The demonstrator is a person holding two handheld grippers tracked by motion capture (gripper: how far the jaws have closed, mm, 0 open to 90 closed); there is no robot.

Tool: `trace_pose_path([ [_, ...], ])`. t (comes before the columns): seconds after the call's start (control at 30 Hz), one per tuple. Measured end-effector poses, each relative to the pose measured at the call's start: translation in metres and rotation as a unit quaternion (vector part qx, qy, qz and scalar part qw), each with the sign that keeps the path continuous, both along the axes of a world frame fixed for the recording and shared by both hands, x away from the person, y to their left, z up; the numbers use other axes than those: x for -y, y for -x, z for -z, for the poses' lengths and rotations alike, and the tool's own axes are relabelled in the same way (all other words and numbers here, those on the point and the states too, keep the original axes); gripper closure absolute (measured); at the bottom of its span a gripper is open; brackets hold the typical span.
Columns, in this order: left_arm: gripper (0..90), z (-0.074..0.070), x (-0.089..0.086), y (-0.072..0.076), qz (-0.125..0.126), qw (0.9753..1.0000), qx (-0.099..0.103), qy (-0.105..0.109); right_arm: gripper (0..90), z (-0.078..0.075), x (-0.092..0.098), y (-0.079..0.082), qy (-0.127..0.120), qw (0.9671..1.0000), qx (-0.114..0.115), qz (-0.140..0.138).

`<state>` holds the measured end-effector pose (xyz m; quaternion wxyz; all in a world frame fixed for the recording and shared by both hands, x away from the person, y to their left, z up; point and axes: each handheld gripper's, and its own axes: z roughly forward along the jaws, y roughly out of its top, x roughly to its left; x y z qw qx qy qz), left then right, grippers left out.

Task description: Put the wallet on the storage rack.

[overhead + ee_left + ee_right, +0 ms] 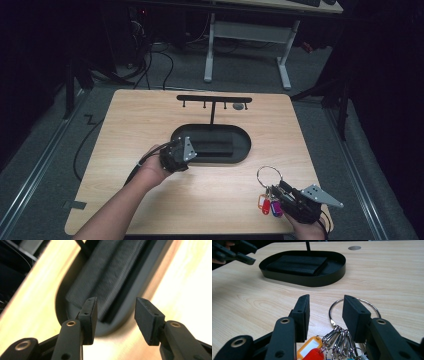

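A black oval tray (246,141) sits mid-table with a black wallet (212,143) lying in it. My left gripper (192,149) hovers over the tray's left end, open and empty; in the left gripper view the wallet (110,272) and tray rim (113,328) lie just beyond its fingers (90,312). A key ring (269,176) with coloured tags (266,204) lies near the front right. My right gripper (280,189) stands open over the keys; in the right gripper view the ring (357,307) and tags (310,350) lie between its fingers (355,315).
A black T-shaped hook rack (214,99) rises behind the tray. A grey round grommet (238,106) sits near the table's far edge. Bare wood (130,125) lies left of the tray. A white desk frame (247,37) and cables stand on the floor beyond.
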<state>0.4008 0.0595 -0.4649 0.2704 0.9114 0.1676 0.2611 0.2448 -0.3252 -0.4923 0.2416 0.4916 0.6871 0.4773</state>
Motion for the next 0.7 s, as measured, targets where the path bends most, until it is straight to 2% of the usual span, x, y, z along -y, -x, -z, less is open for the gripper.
trace_pose_path([
  [0.13, 53.1, 0.012, -0.019, 0.017, -0.014, 0.9990, -0.006, 0.042, 58.3, 0.000, -0.002, 0.000, 0.008, 1.0000, 0.001, -0.004],
  [0.2, 53.1, 0.018, -0.026, 0.025, -0.023, 0.9977, -0.017, 0.062, 58.8, 0.000, -0.002, -0.001, 0.010, 0.9999, 0.000, -0.006],
  [0.27, 53.1, 0.024, -0.036, 0.034, -0.031, 0.9952, -0.031, 0.088, 59.8, 0.001, -0.002, -0.001, 0.011, 0.9999, -0.002, -0.008],
  [0.3, 53.1, 0.027, -0.042, 0.041, -0.041, 0.9927, -0.036, 0.108, 60.1, 0.001, -0.002, -0.001, 0.011, 0.9999, -0.003, -0.009],
  [0.37, 51.8, 0.030, -0.053, 0.051, -0.054, 0.9859, -0.053, 0.149, 60.3, 0.001, -0.002, -0.001, 0.013, 0.9999, -0.004, -0.009],
  [0.43, 49.8, 0.033, -0.067, 0.061, -0.069, 0.9766, -0.070, 0.191, 60.3, 0.001, -0.002, -0.001, 0.013, 0.9999, -0.005, -0.008],
  [0.53, 47.8, 0.041, -0.087, 0.075, -0.091, 0.9626, -0.074, 0.244, 60.2, 0.001, -0.003, 0.001, 0.016, 0.9998, -0.005, -0.007],
  [0.57, 46.8, 0.045, -0.092, 0.078, -0.099, 0.9596, -0.074, 0.253, 60.1, 0.002, -0.003, 0.001, 0.019, 0.9998, -0.005, -0.005],
  [0.6, 46.7, 0.049, -0.097, 0.080, -0.106, 0.9592, -0.080, 0.250, 59.8, 0.002, -0.004, 0.002, 0.022, 0.9997, -0.006, -0.003],
  [0.7, 43.9, 0.054, -0.101, 0.080, -0.106, 0.9637, -0.082, 0.231, 58.4, 0.004, -0.006, 0.000, 0.024, 0.9996, -0.012, 0.005],
])
